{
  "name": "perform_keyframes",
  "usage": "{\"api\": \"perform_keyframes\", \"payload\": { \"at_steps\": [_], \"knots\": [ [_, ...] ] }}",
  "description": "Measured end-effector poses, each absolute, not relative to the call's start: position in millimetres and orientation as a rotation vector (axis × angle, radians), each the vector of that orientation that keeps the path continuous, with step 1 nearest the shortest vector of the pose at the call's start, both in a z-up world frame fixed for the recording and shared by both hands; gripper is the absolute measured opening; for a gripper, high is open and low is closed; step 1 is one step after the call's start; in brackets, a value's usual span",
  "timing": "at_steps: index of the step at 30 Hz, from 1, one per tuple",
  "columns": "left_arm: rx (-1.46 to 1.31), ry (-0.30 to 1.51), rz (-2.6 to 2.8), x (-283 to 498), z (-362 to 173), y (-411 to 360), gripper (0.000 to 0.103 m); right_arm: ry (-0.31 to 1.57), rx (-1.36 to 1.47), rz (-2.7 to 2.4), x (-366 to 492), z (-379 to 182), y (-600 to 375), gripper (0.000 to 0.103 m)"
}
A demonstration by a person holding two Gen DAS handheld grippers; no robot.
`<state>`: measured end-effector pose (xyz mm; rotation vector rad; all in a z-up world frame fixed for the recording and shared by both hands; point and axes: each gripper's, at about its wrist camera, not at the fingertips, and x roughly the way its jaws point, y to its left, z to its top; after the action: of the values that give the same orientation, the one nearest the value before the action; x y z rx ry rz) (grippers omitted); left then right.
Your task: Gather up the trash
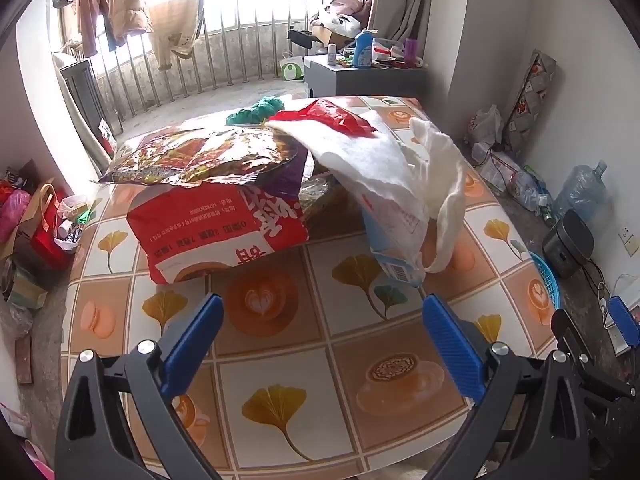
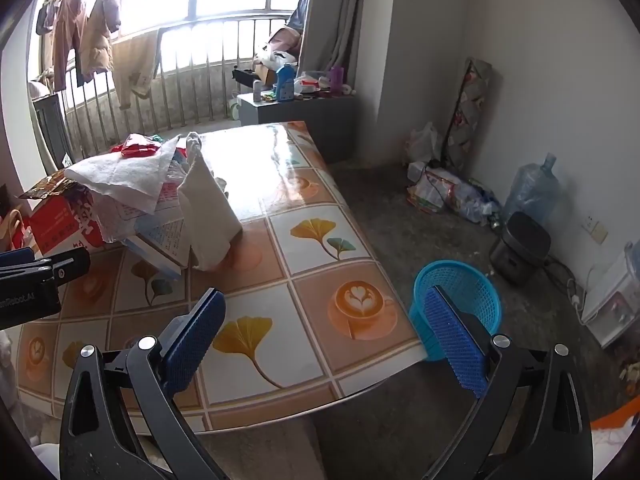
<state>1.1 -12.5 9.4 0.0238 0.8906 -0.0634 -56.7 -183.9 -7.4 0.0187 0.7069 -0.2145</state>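
1. Left gripper (image 1: 322, 314) hangs above the near part of the table (image 1: 280, 364), tilted downward, and its blue jaws stand wide apart with nothing between them, only the patterned cloth with ginkgo leaves and coffee cups below
2. Just beyond its fingertips lies the pile of trash. At the left of the pile is a red bag (image 1: 216, 228) with white printed characters, lying flat on the table
3. On top of the red bag rests a shiny crumpled wrapper (image 1: 192, 156) in brown and gold colours, and behind it a green bundle (image 1: 256, 110) is partly seen
4. More to the right, a white sheet of paper (image 1: 360, 156) covers the pile, with a red plastic piece (image 1: 328, 118) lying on its upper part
5. At the right end of the pile a white cloth (image 1: 444, 200) hangs down and touches the table, beside a light blue package (image 1: 394, 256) with a barcode
6. Right gripper (image 2: 328, 330) is held over the near right corner of the table, also tilted down. Its jaws are spread wide too and hold nothing
7. From its camera the pile sits on the far left part of the table, well apart from this gripper, and the black body of the left gripper comes in at the left edge
8. On the floor just beside the table's right edge stands a blue plastic basket (image 2: 476, 280); I cannot see its inside well
9. Further right, near the wall, are a big water bottle (image 2: 532, 188) and a black appliance (image 2: 520, 244)
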Motion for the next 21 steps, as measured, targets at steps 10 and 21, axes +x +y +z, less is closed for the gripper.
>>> {"api": "perform_keyframes", "payload": {
  "at_steps": [10,21],
  "knots": [
    [0.016,0.872,-0.094,5,14,-19,0.097,0.696,0.018,-0.258,-57,0,-192,0.095],
    [0.022,0.845,-0.091,6,18,-21,0.097,0.694,0.029,-0.31,-60,3,-205,0.095]
  ]
}}
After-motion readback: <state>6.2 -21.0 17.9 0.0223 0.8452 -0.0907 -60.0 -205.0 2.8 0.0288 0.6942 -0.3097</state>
